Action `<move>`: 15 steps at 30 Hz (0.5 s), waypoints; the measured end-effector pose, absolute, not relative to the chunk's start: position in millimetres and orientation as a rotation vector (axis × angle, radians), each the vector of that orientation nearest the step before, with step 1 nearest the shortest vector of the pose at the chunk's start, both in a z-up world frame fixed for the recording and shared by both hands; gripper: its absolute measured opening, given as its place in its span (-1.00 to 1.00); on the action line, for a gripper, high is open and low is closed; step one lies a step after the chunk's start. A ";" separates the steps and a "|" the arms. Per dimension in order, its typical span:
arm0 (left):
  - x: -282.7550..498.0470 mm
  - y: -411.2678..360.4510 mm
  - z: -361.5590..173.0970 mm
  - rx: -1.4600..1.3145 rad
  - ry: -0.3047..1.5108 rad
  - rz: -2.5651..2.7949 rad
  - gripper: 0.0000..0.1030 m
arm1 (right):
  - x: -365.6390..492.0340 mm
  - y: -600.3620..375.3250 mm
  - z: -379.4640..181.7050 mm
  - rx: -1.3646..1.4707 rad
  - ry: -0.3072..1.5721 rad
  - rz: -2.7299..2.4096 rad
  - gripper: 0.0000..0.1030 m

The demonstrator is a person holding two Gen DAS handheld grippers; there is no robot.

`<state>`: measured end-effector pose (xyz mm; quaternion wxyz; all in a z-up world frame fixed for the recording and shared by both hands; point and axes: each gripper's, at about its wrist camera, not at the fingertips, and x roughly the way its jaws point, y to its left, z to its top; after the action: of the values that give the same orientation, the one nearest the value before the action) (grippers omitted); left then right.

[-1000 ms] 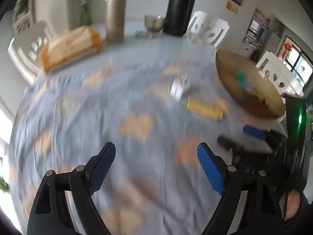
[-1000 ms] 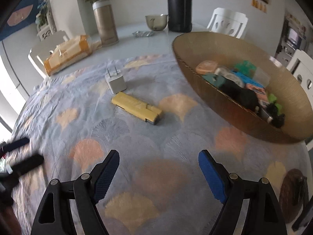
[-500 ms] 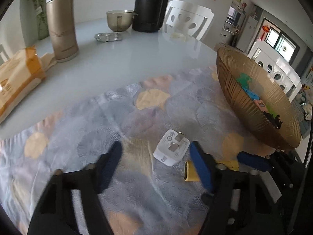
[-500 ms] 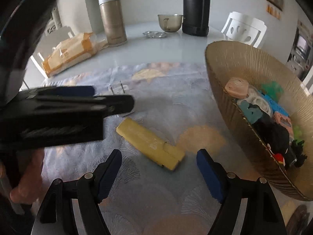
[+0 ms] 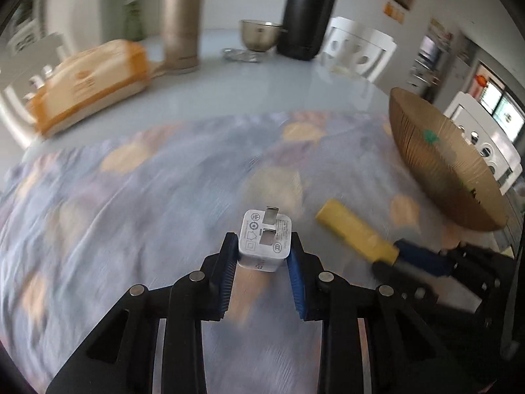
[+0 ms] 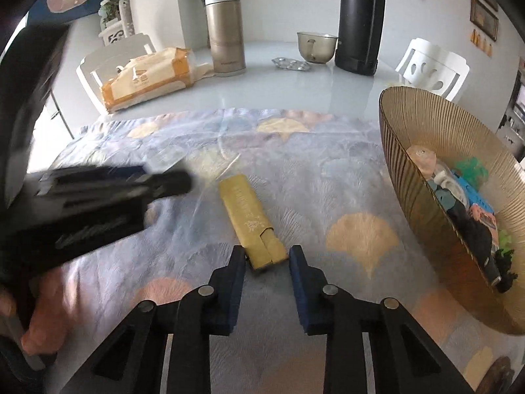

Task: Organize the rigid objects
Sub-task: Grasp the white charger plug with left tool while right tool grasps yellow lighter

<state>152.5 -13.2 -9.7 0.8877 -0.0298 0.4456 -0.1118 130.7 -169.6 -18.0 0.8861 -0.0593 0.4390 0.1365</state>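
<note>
My left gripper (image 5: pixel 263 249) is shut on a white plug charger (image 5: pixel 265 244), prongs pointing away, held above the patterned cloth (image 5: pixel 131 197). A yellow flat case (image 6: pixel 251 223) lies on the cloth; it also shows in the left wrist view (image 5: pixel 356 234). My right gripper (image 6: pixel 266 257) has its near end between the blue pads, which have a small gap on each side of it. The left gripper shows blurred at the left of the right wrist view (image 6: pixel 98 197). A ribbed gold bowl (image 6: pixel 403 138) with several small items stands at the right.
On the bare white table (image 6: pixel 295 88) behind the cloth: a bread bag (image 6: pixel 144 78), a gold thermos (image 6: pixel 226 32), a small metal bowl (image 6: pixel 316 47), a tall black flask (image 6: pixel 361 19). White chairs (image 6: pixel 433 65) ring the table.
My left gripper closed on the white charger and lifted it off the cloth. My right gripper moved forward to the yellow case and narrowed its jaws around the near end.
</note>
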 end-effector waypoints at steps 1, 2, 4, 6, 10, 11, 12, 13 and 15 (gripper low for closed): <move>141.5 -6.9 -6.3 -0.070 0.920 -0.220 -0.48 | 125.2 -168.2 -18.1 -0.133 0.915 0.282 -0.49; 132.6 -2.7 -3.3 -0.080 0.915 -0.215 -0.48 | 115.9 -167.1 -17.5 -0.140 0.919 0.279 -0.49; 109.0 5.6 2.6 -0.105 0.902 -0.204 -0.48 | 101.0 -167.1 -17.1 -0.136 0.931 0.286 -0.49; 88.3 9.5 4.2 -0.115 0.893 -0.191 -0.48 | 79.9 -170.5 -16.0 -0.104 0.951 0.302 -0.49; 50.7 16.9 -0.6 -0.146 0.876 -0.173 -0.48 | 37.6 -180.8 -15.4 -0.042 0.976 0.349 -0.49; 45.4 17.6 -2.1 -0.152 0.872 -0.171 -0.48 | 29.0 -182.5 -15.5 -0.030 0.980 0.364 -0.49; 40.4 20.3 -6.1 -0.165 0.868 -0.170 -0.48 | 21.6 -183.2 -15.7 -0.031 0.984 0.371 -0.49; 37.6 23.0 -7.5 -0.174 0.870 -0.166 -0.48 | 16.3 -182.6 -15.7 -0.044 0.982 0.371 -0.49; 33.8 27.2 -2.3 -0.184 0.815 -0.144 -0.48 | 12.1 -180.1 -16.3 -0.080 0.976 0.369 -0.48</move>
<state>33.8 27.2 -2.3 0.9114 -0.0895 0.3956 -0.0698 12.1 -180.1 -16.3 0.8663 -0.0380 0.4659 0.1764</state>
